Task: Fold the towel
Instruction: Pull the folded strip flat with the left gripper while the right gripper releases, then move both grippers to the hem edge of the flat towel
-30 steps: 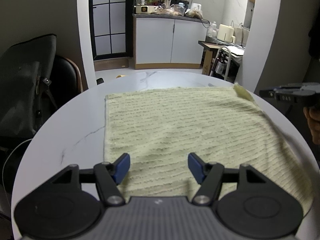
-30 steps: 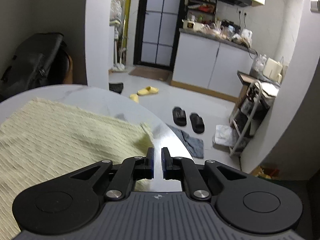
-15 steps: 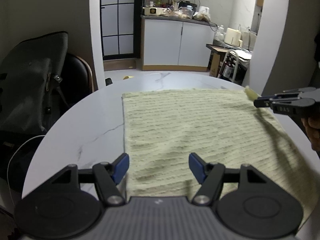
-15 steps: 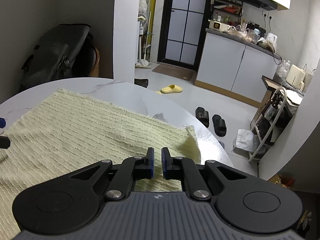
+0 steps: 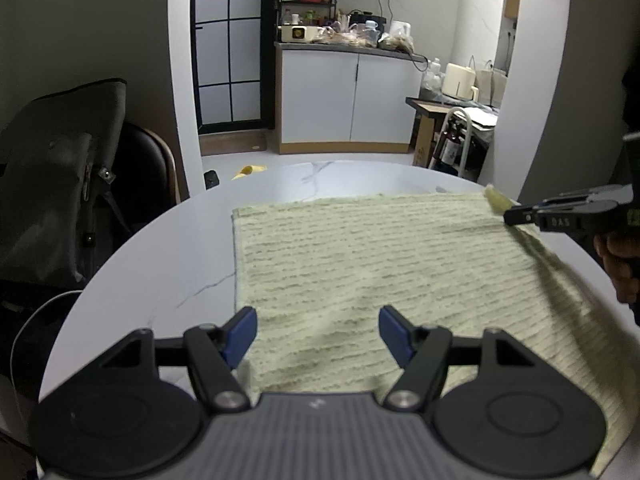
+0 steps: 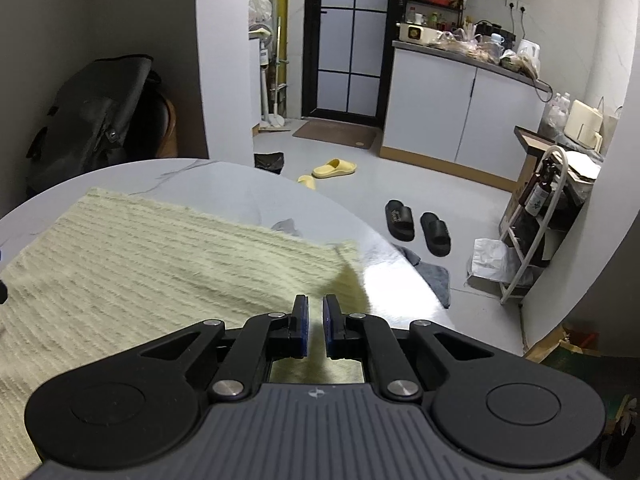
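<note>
The pale green towel lay spread over the round white marble desk, its left edge straight and well in from the rim, its right side reaching toward the desk's edge. Your right hand-held gripper was clamped on the towel's far right corner, the blue pads nearly together with cloth pinched between them, and that corner stood lifted off the desk so the right edge slanted up to it. From the left view, the same corner poked out past the closed black fingers. Your left hand-held gripper hovered over the towel's near edge with its jaws set wide and gripping nothing; I could not tell whether its pads touched the cloth.
</note>
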`<state>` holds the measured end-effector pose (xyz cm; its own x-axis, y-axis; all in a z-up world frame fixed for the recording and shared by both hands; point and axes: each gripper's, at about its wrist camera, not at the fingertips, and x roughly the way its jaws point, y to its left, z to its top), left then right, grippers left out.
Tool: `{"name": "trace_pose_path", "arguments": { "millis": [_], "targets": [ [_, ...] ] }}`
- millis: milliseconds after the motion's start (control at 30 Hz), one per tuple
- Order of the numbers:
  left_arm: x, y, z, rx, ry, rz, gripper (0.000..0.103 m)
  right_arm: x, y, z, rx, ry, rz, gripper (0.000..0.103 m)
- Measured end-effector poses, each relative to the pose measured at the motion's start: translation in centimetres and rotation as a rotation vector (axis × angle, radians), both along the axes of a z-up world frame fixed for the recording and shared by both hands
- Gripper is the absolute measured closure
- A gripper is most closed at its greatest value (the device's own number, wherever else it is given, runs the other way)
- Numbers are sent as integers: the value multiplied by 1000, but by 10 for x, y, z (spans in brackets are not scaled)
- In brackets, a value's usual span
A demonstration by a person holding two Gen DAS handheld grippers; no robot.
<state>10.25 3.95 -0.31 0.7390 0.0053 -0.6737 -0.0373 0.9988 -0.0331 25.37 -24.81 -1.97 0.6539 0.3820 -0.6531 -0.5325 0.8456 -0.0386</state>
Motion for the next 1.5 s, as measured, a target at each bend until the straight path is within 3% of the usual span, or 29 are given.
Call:
{"name": "trace_pose_path", "arguments": {
  "millis": [433,967,1033,1067,1100,1500],
  "targets": [
    [-8,1,0,37,19,-7,29,11,-12,-2,-33,-20,-48,94],
    [-40,-4,0,22,-5,-36,28,-59,-15,9,-50,-31,-9,93],
    [-47,-4,-2,17,-8,-37,27,-70,-15,9,-52,-35,2,78],
    [-49,-4,-2,15,-9,-38,27,-74,-15,10,-49,-39,3,63],
    [-51,-5,-2,14,-10,-39,27,-79,-16,11,-44,-41,5,60],
    [-82,-10,-3,5,-49,-60,27,-126,-24,15,-40,-59,24,60]
  ]
}}
